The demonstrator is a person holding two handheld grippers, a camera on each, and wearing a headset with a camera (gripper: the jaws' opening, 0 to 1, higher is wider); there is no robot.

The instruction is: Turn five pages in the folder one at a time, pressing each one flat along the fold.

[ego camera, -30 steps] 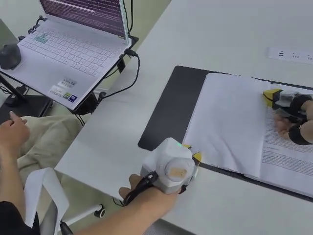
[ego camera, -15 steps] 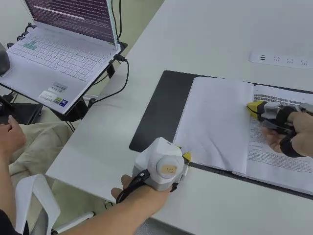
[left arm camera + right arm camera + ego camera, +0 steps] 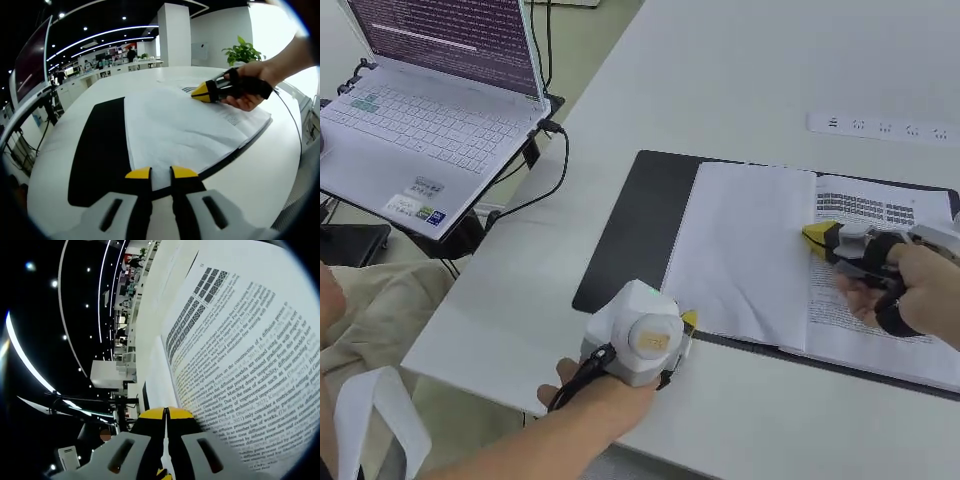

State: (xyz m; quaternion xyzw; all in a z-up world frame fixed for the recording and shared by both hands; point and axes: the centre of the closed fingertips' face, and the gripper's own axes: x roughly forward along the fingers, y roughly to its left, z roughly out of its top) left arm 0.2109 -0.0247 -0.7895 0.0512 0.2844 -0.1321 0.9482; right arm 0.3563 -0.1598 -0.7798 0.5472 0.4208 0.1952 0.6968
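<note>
**Head view.** We see one open folder (image 3: 630,230) lying flat on the white counter (image 3: 740,80), its black cover set well in from the counter's left edge. Bare counter lies between the folder's far edge and the one power strip (image 3: 885,127). Two page faces are exposed: a blank page (image 3: 750,250) on the left and a printed page (image 3: 855,208) on the right. The left tool (image 3: 688,322) sits at the folder's near edge, close to the counter's near edge, held by the left hand (image 3: 605,392). The right tool (image 3: 817,237) lies at the fold between the two pages. One laptop (image 3: 420,110) stands on a stand off the counter's left side.

**Left gripper view.** The left tool (image 3: 160,172) has its jaws a narrow gap apart and holding nothing, just over the near edge of the blank page (image 3: 170,125). The black cover of the folder (image 3: 97,145) extends to the left. The right tool (image 3: 200,91) rests its yellow tip on the paper. Behind it we note an open office with one column (image 3: 175,35) and one potted plant (image 3: 242,50).

**Right gripper view.** The right tool (image 3: 165,412) has its jaws closed together on nothing, low against the printed page (image 3: 240,365) near the fold.
</note>
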